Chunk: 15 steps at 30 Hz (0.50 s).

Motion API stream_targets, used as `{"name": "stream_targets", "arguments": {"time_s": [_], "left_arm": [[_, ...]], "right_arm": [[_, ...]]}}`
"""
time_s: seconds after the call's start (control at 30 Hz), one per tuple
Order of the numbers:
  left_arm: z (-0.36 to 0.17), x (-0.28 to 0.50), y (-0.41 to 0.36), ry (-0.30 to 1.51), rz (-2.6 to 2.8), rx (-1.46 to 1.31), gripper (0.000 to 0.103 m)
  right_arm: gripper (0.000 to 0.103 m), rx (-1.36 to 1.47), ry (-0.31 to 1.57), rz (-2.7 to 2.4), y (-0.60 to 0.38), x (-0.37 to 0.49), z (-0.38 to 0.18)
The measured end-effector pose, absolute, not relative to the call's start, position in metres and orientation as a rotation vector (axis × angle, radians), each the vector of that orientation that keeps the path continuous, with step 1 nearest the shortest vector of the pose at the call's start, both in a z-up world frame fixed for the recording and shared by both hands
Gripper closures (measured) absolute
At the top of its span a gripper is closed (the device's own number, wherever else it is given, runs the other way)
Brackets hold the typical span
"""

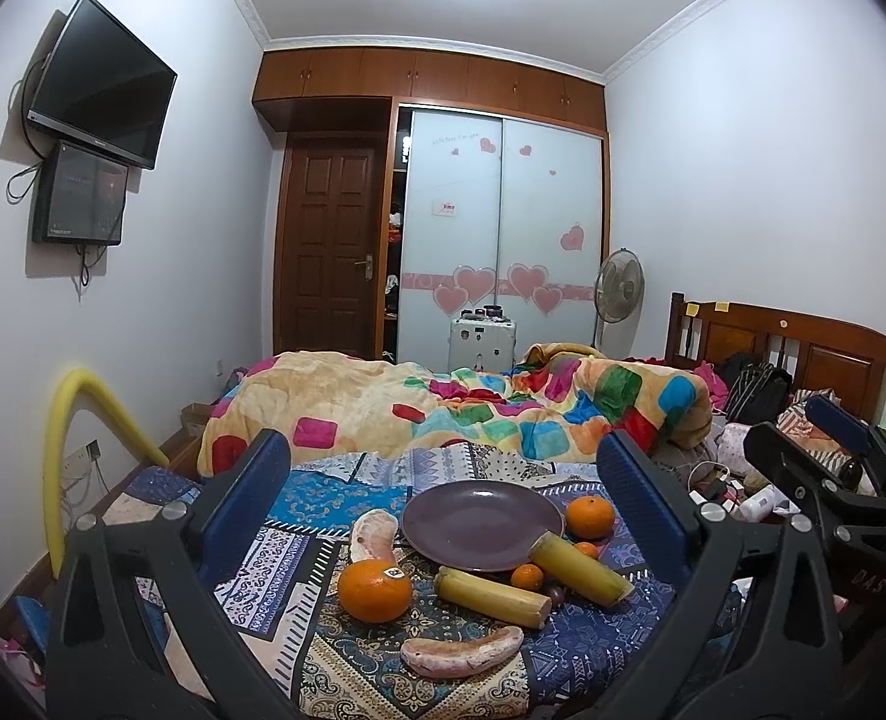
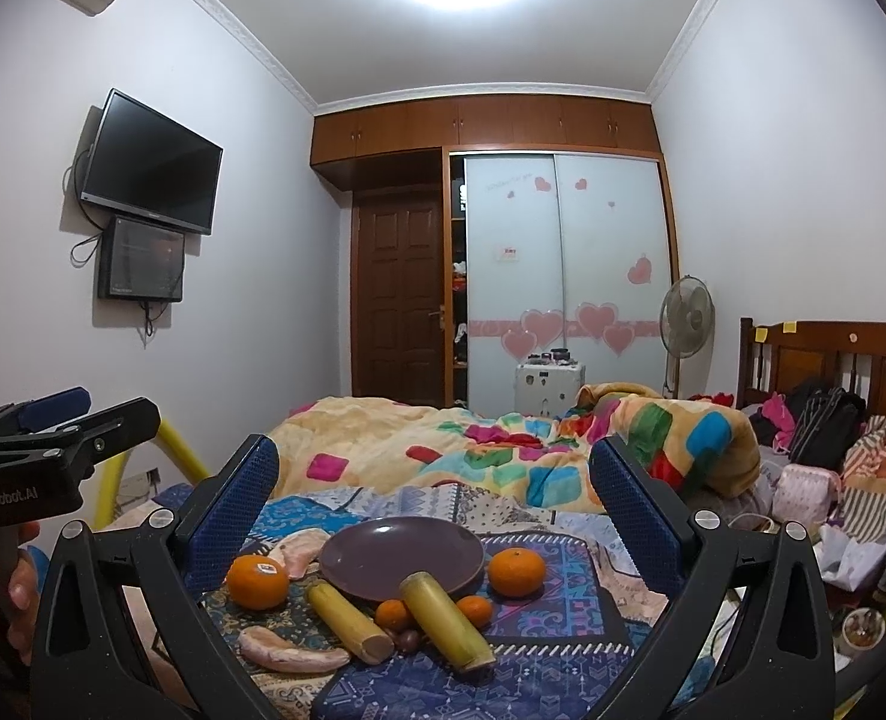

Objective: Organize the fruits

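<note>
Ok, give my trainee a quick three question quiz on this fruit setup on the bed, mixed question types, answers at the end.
1. True or false: the purple plate already holds fruit.
2. Which fruit carries a sticker? A) the big orange B) the orange right of the plate C) a sugarcane piece
3. Fill in: both the left gripper and the right gripper are ____.

Key: 1 false; 2 A; 3 open.

Both grippers hang spread above the bed, air beneath them open. Ahead, the plate (image 1: 481, 525) is bare, but 2 cane pieces (image 1: 580, 567) lie across its near rim, with oranges (image 1: 375, 591) either side. Beyond it the bunched blanket (image 1: 454, 414) blocks passage.
</note>
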<state>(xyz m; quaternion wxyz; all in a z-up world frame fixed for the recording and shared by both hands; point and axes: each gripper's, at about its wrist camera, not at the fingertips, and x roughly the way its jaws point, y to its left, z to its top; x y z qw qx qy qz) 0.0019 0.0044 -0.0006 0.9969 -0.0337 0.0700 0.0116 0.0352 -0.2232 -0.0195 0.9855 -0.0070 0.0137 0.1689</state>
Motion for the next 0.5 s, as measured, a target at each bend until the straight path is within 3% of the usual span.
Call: {"name": "stream_targets", "arguments": {"time_s": [0.5], "left_arm": [[-0.0077,0.0042,0.0036,0.140,0.029,-0.059,0.000]], "right_arm": [[0.000,0.002,0.046,0.343,-0.2232,0.0391,-0.0202]]}}
